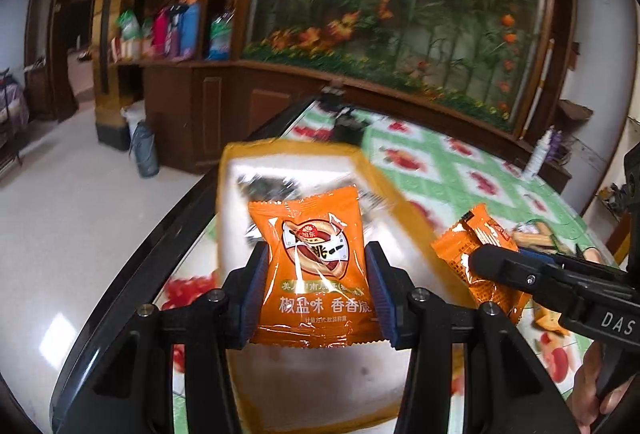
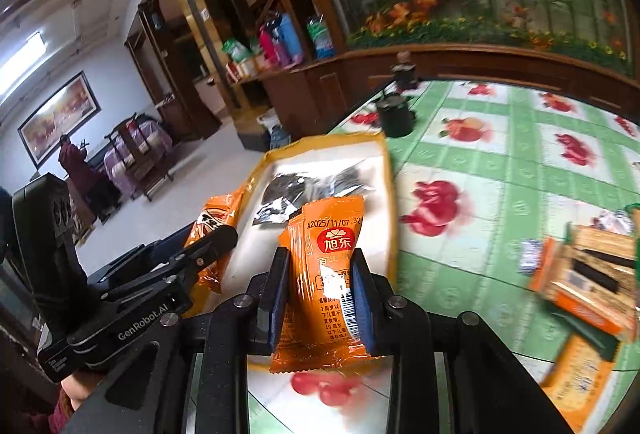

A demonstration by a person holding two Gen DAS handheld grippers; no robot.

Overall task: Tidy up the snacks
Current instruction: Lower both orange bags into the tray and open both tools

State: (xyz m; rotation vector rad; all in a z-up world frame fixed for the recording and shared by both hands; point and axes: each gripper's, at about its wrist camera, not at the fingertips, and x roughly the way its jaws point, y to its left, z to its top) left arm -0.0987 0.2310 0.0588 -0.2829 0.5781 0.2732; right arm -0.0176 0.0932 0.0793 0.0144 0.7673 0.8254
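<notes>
My left gripper [image 1: 316, 266] is shut on an orange snack packet [image 1: 314, 266], face up, held over a shallow white tray with an orange rim [image 1: 376, 177]. My right gripper [image 2: 320, 274] is shut on a second orange snack packet [image 2: 326, 274], gripped edge-on beside the same tray [image 2: 390, 169]. Several dark foil packets [image 2: 288, 193] lie at the tray's far end. In the left wrist view the right gripper [image 1: 476, 260] comes in from the right with its packet [image 1: 468, 254]. In the right wrist view the left gripper [image 2: 232, 234] and its packet [image 2: 214, 222] show at the left.
The table [image 2: 520, 201] has a green cloth with red fruit prints. Several loose snack packs [image 2: 588, 282] lie at the right. A dark mug [image 2: 394, 115] stands at the far table edge. A wooden cabinet [image 1: 224, 113] and flower mural [image 1: 400, 1] stand behind. A person [image 2: 78, 169] stands far left.
</notes>
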